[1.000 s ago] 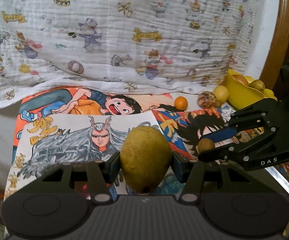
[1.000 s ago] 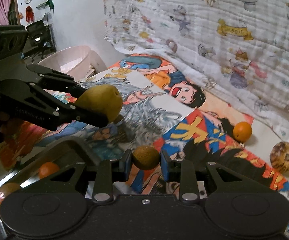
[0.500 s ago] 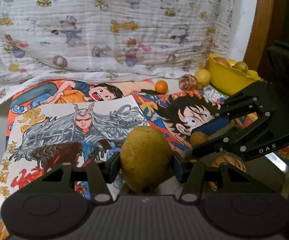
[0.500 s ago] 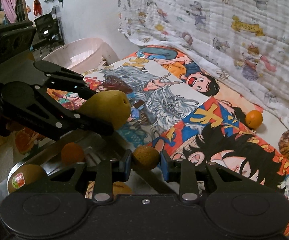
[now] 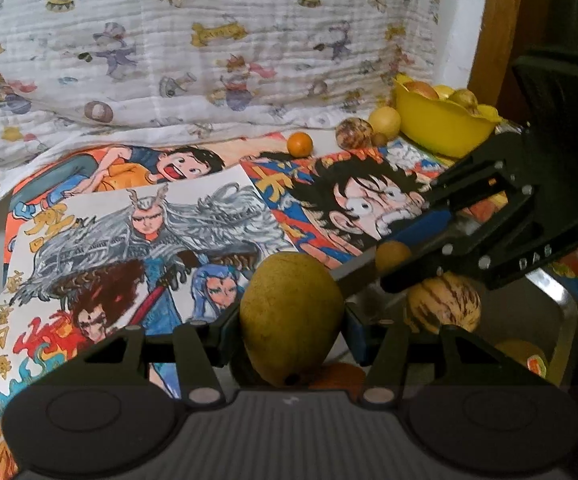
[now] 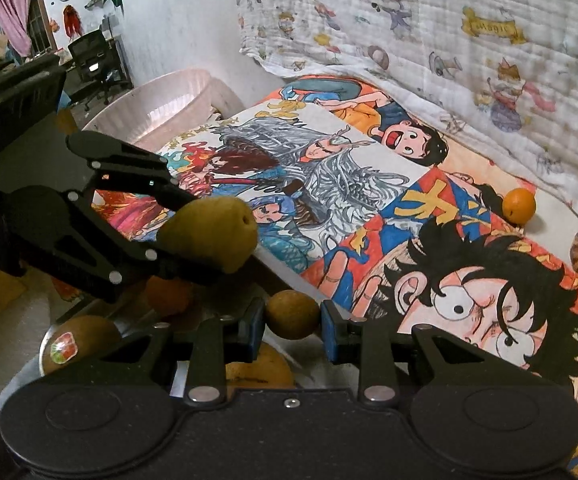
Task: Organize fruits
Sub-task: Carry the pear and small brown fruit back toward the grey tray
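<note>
My left gripper [image 5: 291, 318] is shut on a yellow-green pear [image 5: 291, 316], also seen in the right wrist view [image 6: 213, 238]. My right gripper [image 6: 292, 322] is shut on a small brown round fruit [image 6: 292, 314], also seen in the left wrist view [image 5: 393, 254]. Both hover over a metal tray [image 5: 561, 320] at the table's near edge. The tray holds a striped melon-like fruit [image 5: 443, 306], an orange [image 6: 169, 296], a stickered fruit [image 6: 79, 342] and others partly hidden under the grippers.
A small orange [image 5: 300, 144], a mottled round fruit [image 5: 354, 133] and a yellow fruit [image 5: 385, 122] lie at the back by a yellow bowl [image 5: 441, 130] of fruit. Cartoon posters [image 5: 149, 232] cover the table; a blanket hangs behind. A pink tub [image 6: 161, 108] stands left.
Both grippers have moved back and down over the metal tray, each still holding its fruit. More of the tray's fruit has come into view.
</note>
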### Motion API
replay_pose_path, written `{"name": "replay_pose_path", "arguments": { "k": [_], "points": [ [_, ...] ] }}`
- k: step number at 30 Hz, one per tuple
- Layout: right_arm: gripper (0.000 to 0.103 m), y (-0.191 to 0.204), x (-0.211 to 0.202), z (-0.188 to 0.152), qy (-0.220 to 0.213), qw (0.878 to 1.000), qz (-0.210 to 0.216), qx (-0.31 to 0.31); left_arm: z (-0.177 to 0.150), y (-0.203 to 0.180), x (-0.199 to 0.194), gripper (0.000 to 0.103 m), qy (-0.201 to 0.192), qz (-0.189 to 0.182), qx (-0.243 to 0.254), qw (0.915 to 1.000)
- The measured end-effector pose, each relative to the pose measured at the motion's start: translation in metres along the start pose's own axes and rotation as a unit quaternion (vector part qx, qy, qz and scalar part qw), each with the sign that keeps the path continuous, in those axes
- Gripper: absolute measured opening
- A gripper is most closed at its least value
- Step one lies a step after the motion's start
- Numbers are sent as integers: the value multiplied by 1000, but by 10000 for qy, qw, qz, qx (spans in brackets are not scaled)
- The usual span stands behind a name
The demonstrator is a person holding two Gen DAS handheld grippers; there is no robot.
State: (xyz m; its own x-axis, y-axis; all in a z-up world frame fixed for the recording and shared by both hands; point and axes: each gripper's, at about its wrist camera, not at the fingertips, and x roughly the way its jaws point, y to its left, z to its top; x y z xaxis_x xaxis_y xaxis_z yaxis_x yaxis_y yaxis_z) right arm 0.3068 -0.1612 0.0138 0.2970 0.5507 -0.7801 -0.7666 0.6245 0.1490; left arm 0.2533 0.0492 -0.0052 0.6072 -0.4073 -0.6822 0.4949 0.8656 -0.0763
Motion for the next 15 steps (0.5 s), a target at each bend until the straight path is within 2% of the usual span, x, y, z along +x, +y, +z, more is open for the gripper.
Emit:
{"name": "replay_pose_path", "arguments": {
  "k": [10, 15],
  "points": [
    [32, -15, 9, 4, 316, 9974, 251, 590, 3, 0, 1, 58, 192, 12, -123, 9997],
    [32, -15, 14, 7, 422, 9963, 345, 658, 6, 1, 3, 58, 332, -2, -207, 9992]
  ]
}}
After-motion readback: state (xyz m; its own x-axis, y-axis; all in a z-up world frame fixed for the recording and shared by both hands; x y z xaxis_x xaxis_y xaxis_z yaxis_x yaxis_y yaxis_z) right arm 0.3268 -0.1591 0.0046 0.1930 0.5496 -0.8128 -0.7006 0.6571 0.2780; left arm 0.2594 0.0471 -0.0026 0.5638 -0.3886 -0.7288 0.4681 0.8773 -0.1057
